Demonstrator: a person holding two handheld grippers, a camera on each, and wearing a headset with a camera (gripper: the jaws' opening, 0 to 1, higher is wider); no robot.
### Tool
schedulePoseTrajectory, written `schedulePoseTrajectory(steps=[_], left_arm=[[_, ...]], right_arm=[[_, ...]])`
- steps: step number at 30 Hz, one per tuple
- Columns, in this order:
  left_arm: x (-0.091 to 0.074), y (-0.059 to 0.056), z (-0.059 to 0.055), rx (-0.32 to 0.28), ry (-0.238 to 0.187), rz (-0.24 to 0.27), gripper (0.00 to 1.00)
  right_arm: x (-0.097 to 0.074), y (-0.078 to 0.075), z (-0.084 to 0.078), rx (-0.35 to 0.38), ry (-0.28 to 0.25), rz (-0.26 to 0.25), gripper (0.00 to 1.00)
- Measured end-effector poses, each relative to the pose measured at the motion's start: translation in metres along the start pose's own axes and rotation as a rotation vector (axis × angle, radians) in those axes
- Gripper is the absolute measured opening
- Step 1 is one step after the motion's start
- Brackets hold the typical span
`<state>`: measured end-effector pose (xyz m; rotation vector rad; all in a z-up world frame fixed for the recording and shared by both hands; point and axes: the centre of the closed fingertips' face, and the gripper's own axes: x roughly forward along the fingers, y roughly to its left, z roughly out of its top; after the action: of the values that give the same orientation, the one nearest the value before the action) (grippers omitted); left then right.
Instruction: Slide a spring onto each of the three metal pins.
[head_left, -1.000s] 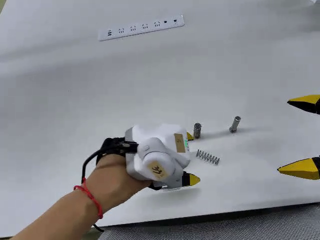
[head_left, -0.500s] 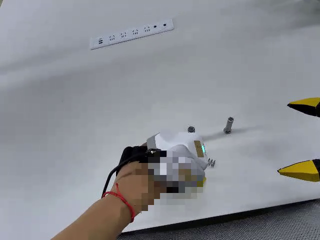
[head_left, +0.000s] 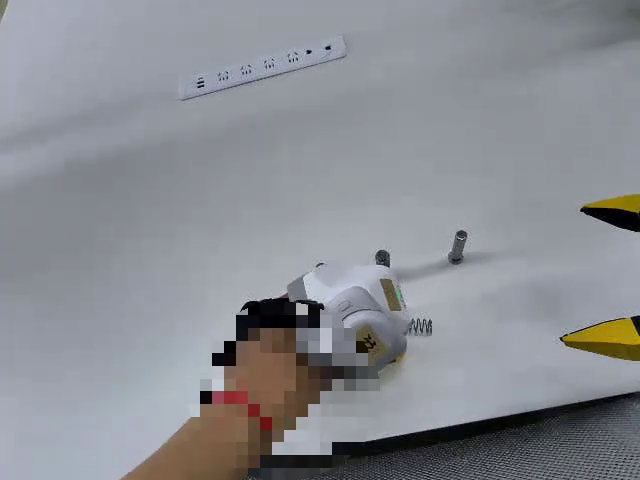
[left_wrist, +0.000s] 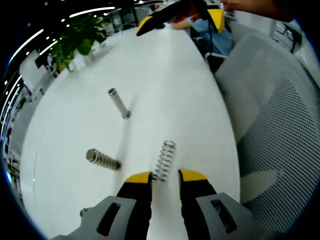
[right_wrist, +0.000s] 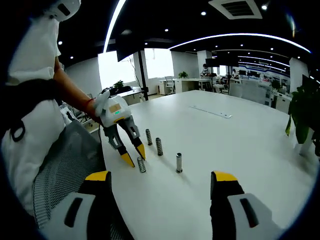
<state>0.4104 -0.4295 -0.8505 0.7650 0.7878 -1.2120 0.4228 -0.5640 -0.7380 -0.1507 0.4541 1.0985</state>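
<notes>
Ahead of the left gripper (left_wrist: 165, 176) the spring (left_wrist: 164, 160) lies lengthwise, its near end between the part-open jaws, unclamped. Well apart, the right gripper (right_wrist: 161, 176) gapes empty

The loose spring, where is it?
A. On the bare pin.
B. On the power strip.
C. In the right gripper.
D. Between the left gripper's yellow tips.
D: in the left gripper view the spring lies flat on the table, its near end between the open tips of the left gripper.
</notes>
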Motion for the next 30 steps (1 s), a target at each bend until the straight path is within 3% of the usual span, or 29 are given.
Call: schedulePoseTrajectory(steps=[12,30], left_arm=[[0.001,-0.003,-0.002,-0.016,0.013,-0.011,0.13],[-0.001,-0.007,-0.004,-0.016,0.021,-0.022,0.11]], right_arm=[[-0.002,-0.004,-0.005,0.000,-0.009,-0.006,0.81],[0.006,0.013,-0.001,0.001,0.003,0.004,0.81]])
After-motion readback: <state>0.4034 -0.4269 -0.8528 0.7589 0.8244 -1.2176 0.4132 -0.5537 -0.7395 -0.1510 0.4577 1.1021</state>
